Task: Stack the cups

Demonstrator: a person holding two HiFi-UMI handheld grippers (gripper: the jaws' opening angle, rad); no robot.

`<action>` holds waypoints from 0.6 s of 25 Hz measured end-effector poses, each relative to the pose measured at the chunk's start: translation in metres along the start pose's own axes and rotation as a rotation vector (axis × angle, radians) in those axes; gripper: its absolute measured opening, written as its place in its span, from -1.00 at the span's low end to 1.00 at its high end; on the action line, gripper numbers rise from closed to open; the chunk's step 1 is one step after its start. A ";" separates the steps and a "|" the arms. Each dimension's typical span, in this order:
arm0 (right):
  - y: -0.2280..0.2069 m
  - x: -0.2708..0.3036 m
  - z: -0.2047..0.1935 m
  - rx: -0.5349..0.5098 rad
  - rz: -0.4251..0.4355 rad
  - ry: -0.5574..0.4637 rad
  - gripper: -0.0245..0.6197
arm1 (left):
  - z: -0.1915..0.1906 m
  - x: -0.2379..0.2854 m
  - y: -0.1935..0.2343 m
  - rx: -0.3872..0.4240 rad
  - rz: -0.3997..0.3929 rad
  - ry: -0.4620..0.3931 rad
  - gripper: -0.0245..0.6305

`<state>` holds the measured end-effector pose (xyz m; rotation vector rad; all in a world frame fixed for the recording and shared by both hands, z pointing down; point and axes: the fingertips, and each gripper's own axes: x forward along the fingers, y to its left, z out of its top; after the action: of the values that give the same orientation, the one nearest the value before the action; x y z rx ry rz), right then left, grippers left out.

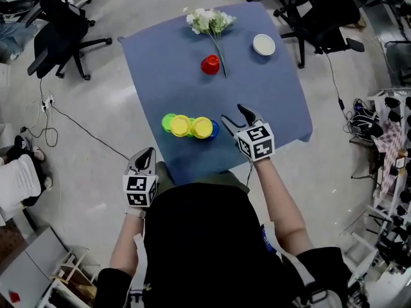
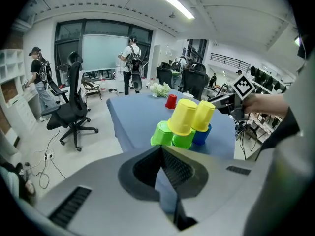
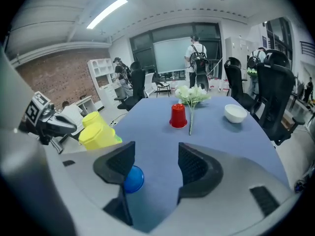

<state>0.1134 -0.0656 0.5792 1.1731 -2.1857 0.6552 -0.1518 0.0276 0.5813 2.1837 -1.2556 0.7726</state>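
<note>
Upside-down cups stand in a cluster on the blue table (image 1: 270, 101). Two yellow cups (image 1: 180, 126) (image 1: 201, 128) rest on top of green cups (image 1: 167, 121) and a blue cup (image 1: 214, 131). In the left gripper view the yellow cups (image 2: 183, 116) sit above green cups (image 2: 161, 134) and the blue cup (image 2: 201, 134). A red cup (image 1: 210, 64) stands alone farther back. My right gripper (image 1: 234, 113) is open and empty, just right of the blue cup (image 3: 133, 178). My left gripper (image 1: 148, 154) is shut and empty, off the table's near left edge.
White flowers (image 1: 210, 21) lie at the far edge, their stem reaching past the red cup. A white bowl (image 1: 263, 44) sits at the far right. Office chairs (image 1: 61, 34) stand around the table. Cables (image 1: 70, 124) run over the floor at the left.
</note>
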 end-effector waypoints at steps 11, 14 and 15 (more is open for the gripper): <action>-0.047 0.088 0.038 -0.074 0.015 -0.013 -0.03 | -0.008 -0.015 -0.011 -0.131 0.112 0.015 -0.89; -0.057 0.111 0.044 -0.049 0.008 -0.016 -0.03 | -0.012 -0.021 -0.010 -0.160 0.146 0.023 -0.89; -0.060 0.118 0.046 -0.044 0.008 -0.016 -0.03 | -0.013 -0.023 -0.011 -0.166 0.157 0.026 -0.89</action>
<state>0.0998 -0.1930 0.6350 1.1511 -2.2077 0.5996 -0.1548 0.0551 0.5730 1.9554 -1.4377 0.7281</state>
